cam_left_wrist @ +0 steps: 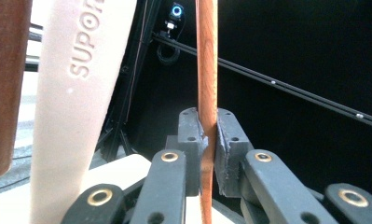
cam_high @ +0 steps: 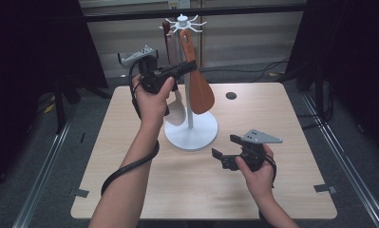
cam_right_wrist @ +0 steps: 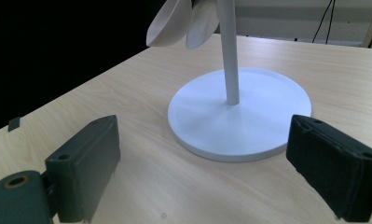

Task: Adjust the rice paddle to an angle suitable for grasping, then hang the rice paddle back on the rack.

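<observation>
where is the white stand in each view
High view: the stand is at table centre, its round base between the two hands, its pole rising to the hook crown.
Left gripper view: no part of the stand can be made out here; the left gripper is shut on the orange spatula.
Right gripper view: base and pole sit upper centre, beyond the open right gripper.
Shared landmark: the cream spoon, hanging beside the pole.

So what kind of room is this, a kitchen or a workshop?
More likely a lab set up for recording. A bare wooden table stands between black curtains, with cables on the floor. The only kitchen touch is a white rack of hanging spatulas, handled with hand-held grippers.
</observation>
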Tool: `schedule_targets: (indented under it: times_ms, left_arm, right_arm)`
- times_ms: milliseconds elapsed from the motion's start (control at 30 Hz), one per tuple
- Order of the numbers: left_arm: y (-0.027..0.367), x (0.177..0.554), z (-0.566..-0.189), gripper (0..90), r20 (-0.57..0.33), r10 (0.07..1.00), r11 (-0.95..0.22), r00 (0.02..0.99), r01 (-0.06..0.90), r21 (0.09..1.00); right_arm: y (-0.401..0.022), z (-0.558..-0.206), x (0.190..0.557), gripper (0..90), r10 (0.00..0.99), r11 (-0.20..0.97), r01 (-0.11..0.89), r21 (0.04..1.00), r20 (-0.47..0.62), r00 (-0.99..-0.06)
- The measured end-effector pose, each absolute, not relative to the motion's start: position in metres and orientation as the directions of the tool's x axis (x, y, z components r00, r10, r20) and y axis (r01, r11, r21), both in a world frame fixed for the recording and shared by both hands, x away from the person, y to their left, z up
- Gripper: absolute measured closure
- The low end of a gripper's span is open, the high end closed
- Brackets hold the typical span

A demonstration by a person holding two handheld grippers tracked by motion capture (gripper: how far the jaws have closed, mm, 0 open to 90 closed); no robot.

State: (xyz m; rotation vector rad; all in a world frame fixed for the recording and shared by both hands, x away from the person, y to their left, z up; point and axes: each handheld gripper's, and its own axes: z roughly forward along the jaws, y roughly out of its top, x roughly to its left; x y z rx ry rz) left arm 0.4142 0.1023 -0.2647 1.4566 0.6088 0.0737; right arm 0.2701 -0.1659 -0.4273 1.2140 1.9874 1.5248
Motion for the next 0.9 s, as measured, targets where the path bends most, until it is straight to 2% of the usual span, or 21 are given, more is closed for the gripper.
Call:
schedule_targets:
  times_ms: [233, 367, 700, 900]
  left_arm:
    - [0.105, 0.413, -0.269, 79.7, -0.338, 0.432, 0.166, 0.836, 0.295, 0.941]
    - [0.11, 0.413, -0.274, 72.9, -0.339, 0.455, 0.189, 0.824, 0.282, 0.941]
    - [0.113, 0.408, -0.278, 64.8, -0.326, 0.475, 0.188, 0.818, 0.267, 0.945]
    - [0.116, 0.4, -0.283, 55.0, -0.314, 0.513, 0.184, 0.799, 0.255, 0.949]
  right_arm:
    - [-0.165, -0.427, 0.27, 9.8, 0.793, 0.048, 0.412, 0.91, 0.216, -0.569]
    - [-0.164, -0.427, 0.27, 9.8, 0.791, 0.054, 0.412, 0.91, 0.213, -0.574]
    - [-0.163, -0.426, 0.27, 9.7, 0.789, 0.054, 0.405, 0.913, 0.21, -0.577]
    - [-0.161, -0.425, 0.27, 9.8, 0.787, 0.057, 0.406, 0.912, 0.209, -0.581]
